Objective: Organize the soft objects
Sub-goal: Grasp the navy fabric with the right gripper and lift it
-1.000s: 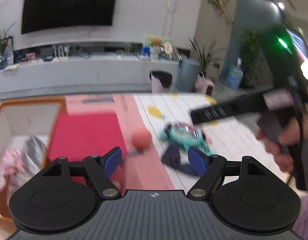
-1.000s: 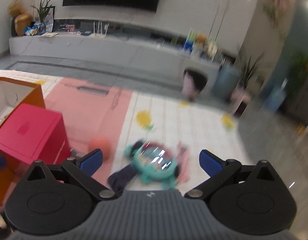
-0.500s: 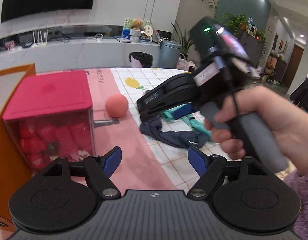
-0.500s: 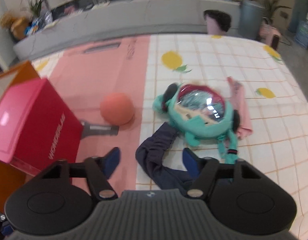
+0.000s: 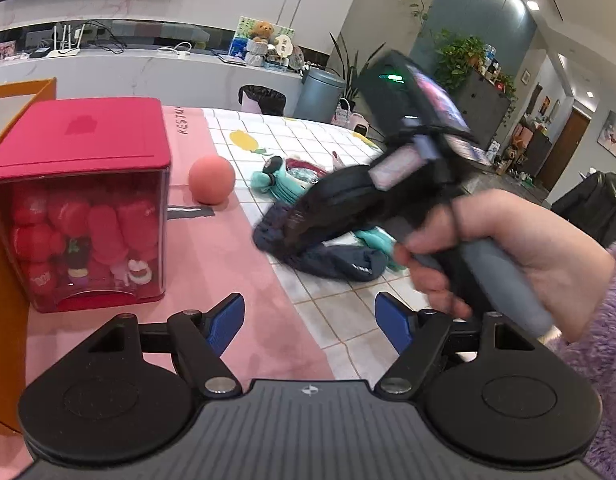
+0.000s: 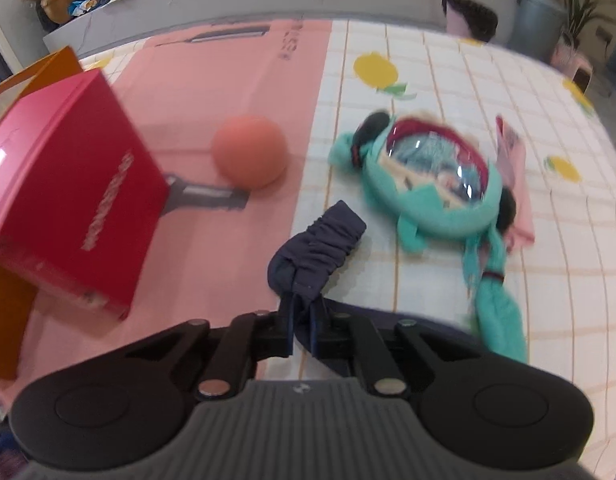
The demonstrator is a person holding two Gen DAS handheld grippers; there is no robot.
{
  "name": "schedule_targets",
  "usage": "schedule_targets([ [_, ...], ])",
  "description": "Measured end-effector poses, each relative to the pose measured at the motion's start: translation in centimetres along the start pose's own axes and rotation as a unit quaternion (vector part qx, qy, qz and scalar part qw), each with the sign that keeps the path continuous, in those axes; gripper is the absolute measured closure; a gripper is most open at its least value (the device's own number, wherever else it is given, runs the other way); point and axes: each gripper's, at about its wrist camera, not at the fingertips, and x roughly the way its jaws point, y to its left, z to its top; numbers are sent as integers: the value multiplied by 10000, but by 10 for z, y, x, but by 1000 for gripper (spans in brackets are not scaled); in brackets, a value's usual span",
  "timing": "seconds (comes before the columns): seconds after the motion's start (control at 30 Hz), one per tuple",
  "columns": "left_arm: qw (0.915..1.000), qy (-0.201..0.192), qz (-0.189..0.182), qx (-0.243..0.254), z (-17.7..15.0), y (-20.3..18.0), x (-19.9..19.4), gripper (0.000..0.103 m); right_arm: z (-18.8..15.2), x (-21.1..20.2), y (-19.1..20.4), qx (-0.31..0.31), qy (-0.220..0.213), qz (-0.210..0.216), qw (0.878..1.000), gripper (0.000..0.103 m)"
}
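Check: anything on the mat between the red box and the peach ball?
Only a flat grey printed mark on the pink mat, running from the red box toward the peach ball. Nothing loose; clearest in the right wrist view.

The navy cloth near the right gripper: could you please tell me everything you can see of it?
The navy cloth is a dark blue, soft, ribbed fabric, bunched and wrinkled. It lies on the checked mat at the edge of its pink part, just in front of the teal plush. The right gripper, whose jaws have just been closing, is shut on a fold at its near end. More of it runs beneath the gripper.
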Motion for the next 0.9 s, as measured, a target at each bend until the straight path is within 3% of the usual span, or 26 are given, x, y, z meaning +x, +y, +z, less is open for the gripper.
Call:
schedule_targets([
  [0.17,9998,-61,120,-110,2,5,-5,16,-32,-42,0,84,215,-37,9997,99],
  [0.3,9997,-43,206,-157,2,8,-7,17,-53,-72,-39,1246,-91,233,9919,99],
  [0.47,9996,37,187,-207,2,10,-6,17,-55,-61,-77,2093,-22,-424,9769,98],
  [0.53,9996,55,217,-174,1,9,-5,17,-52,-53,-86,2290,66,-567,9718,93],
  [0.57,9995,76,242,-163,0,8,-5,17,-52,-52,-89,2392,93,-663,9687,82],
  [0.6,9995,105,268,-160,0,8,-3,17,-52,-52,-91,2457,110,-747,9664,55],
  [0.7,9991,182,319,-188,-1,9,1,17,-55,-63,-94,2530,-133,-985,9624,13],
  [0.8,9990,257,258,-266,-3,11,2,17,-54,-62,-101,2641,-234,-854,9604,6],
  [0.9,9988,330,179,-302,-5,10,4,17,-52,-41,-105,2910,205,-359,9558,6],
])
